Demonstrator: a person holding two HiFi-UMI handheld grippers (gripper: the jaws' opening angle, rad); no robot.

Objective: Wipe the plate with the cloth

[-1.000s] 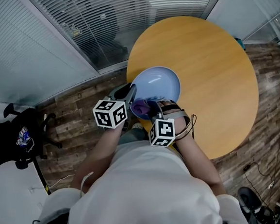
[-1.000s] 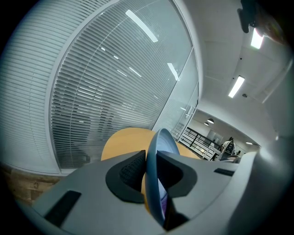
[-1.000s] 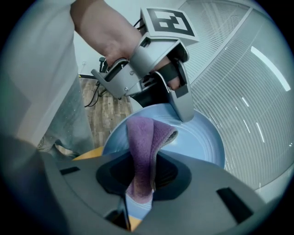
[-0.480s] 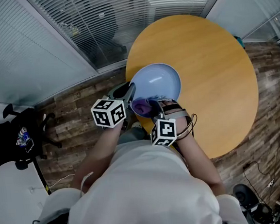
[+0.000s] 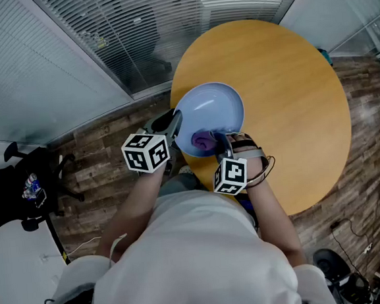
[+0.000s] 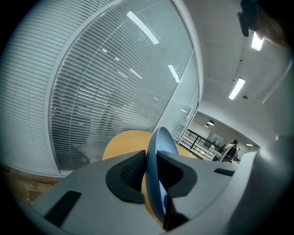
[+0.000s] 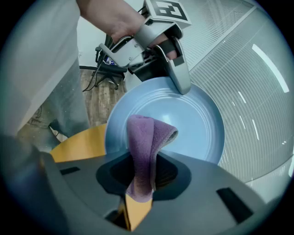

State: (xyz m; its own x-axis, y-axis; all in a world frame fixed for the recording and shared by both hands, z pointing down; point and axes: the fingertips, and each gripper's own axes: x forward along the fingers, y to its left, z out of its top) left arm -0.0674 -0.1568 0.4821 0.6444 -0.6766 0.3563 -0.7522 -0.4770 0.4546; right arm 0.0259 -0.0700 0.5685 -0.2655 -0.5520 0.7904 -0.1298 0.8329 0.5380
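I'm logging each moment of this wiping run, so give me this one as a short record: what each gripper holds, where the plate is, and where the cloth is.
left gripper: shut on the rim of the blue plate
right gripper: shut on the purple cloth
plate: held at the near edge of the round table, its face toward the right gripper
cloth: folded tip in front of the plate's face; contact unclear

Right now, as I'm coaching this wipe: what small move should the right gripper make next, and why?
Probably sweep the cloth across the plate toward its far rim. The right gripper is shut on the cloth at the plate's near edge, most of its face lies beyond, and the left gripper clamps the rim.
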